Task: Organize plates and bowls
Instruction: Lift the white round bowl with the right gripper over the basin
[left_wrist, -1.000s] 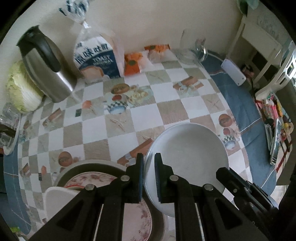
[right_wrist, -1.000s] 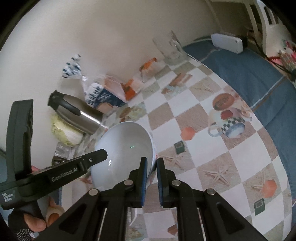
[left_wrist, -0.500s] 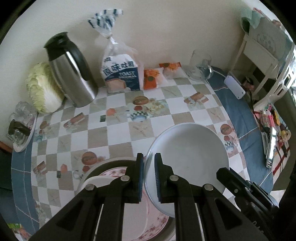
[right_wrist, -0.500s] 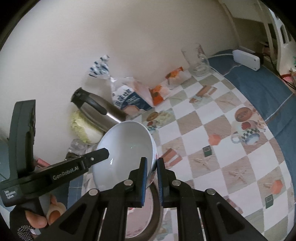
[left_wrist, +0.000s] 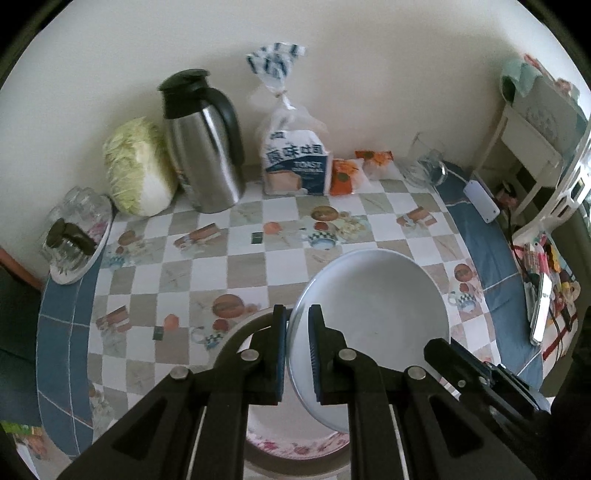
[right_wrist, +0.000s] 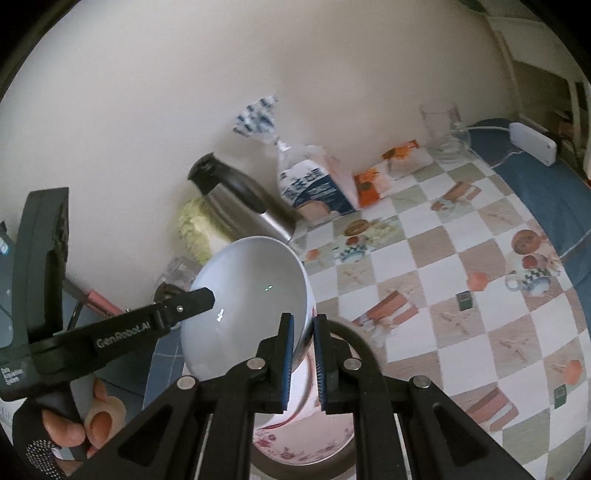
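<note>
My left gripper (left_wrist: 297, 330) is shut on the left rim of a plain white bowl (left_wrist: 373, 314) and holds it tilted above the table. My right gripper (right_wrist: 303, 338) is shut on the right rim of the same white bowl (right_wrist: 247, 302), which shows a red pattern on its outside. Both hold it above a stack: a floral plate (left_wrist: 295, 445) inside a dark-rimmed plate (left_wrist: 236, 332) at the near table edge. The floral plate (right_wrist: 295, 448) also shows below my right gripper. The left gripper's body (right_wrist: 110, 332) crosses the right wrist view.
At the back wall stand a cabbage (left_wrist: 136, 166), a steel thermos jug (left_wrist: 203, 144), a toast bag (left_wrist: 295, 162), orange snack packets (left_wrist: 343, 173) and a glass mug (left_wrist: 424, 166). A plate with glasses (left_wrist: 74, 236) sits at the left edge.
Both grippers have lifted the white bowl higher and tilted back; the table and back wall objects now sit further away in both views. The grips are unchanged.
</note>
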